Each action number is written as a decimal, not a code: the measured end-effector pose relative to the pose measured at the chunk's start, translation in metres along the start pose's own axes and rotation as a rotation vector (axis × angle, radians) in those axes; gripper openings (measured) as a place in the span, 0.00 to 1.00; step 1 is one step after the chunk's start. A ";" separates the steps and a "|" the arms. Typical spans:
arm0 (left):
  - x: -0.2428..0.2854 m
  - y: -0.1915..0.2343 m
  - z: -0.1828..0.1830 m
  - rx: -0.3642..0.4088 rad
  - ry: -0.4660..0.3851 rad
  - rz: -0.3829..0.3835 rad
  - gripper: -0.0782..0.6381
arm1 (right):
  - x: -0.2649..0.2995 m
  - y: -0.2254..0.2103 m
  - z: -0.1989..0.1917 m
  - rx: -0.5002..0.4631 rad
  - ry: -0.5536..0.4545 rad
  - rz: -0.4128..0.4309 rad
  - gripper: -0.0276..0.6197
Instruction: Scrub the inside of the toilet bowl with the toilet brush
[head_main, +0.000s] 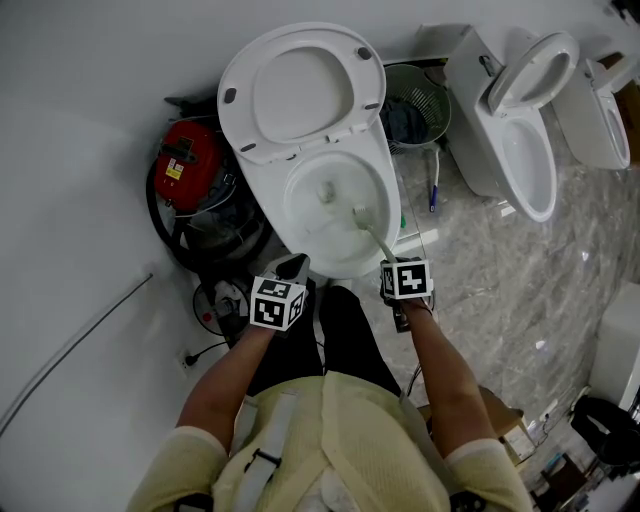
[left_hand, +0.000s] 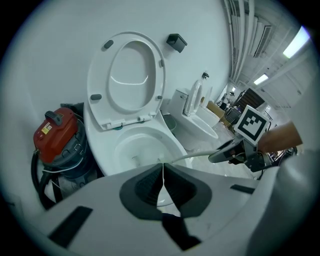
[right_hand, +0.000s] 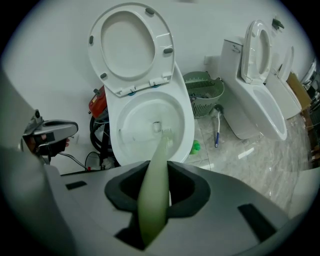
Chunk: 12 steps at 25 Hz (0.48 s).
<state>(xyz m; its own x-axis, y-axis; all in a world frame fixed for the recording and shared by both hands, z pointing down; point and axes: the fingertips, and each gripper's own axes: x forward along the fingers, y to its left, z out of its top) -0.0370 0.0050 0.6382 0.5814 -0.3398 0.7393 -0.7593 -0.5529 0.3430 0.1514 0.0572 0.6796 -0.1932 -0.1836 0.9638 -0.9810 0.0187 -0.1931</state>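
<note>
A white toilet bowl (head_main: 335, 200) stands with its seat and lid (head_main: 300, 90) raised against the wall. My right gripper (head_main: 398, 275) is shut on the pale green handle of the toilet brush (head_main: 378, 238); the brush head (right_hand: 166, 132) reaches down inside the bowl (right_hand: 150, 125), near the drain. The handle (right_hand: 154, 195) runs between the right jaws. My left gripper (head_main: 290, 270) hovers at the bowl's near left rim, its jaws pressed together on nothing. From the left gripper view (left_hand: 162, 185), the brush handle (left_hand: 195, 156) and right gripper (left_hand: 235, 150) show over the bowl (left_hand: 145, 150).
A red vacuum (head_main: 190, 165) with a black hose sits left of the toilet. A green mesh bin (head_main: 415, 100) stands to its right, with a blue-handled tool (head_main: 434, 190) on the marble floor. Two more toilets (head_main: 515, 130) stand further right. My legs are close before the bowl.
</note>
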 end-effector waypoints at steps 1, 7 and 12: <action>-0.001 0.000 -0.001 -0.001 -0.001 0.001 0.13 | 0.000 0.001 -0.002 -0.006 0.004 0.002 0.21; -0.006 0.002 -0.005 -0.021 -0.014 0.016 0.13 | 0.002 0.012 -0.014 -0.013 0.035 0.030 0.21; -0.010 0.007 -0.007 -0.036 -0.023 0.032 0.13 | 0.005 0.025 -0.019 -0.063 0.060 0.048 0.21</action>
<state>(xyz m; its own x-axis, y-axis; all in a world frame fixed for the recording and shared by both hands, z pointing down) -0.0499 0.0101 0.6372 0.5629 -0.3742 0.7369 -0.7873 -0.5141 0.3403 0.1258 0.0758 0.6827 -0.2392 -0.1221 0.9633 -0.9693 0.0887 -0.2294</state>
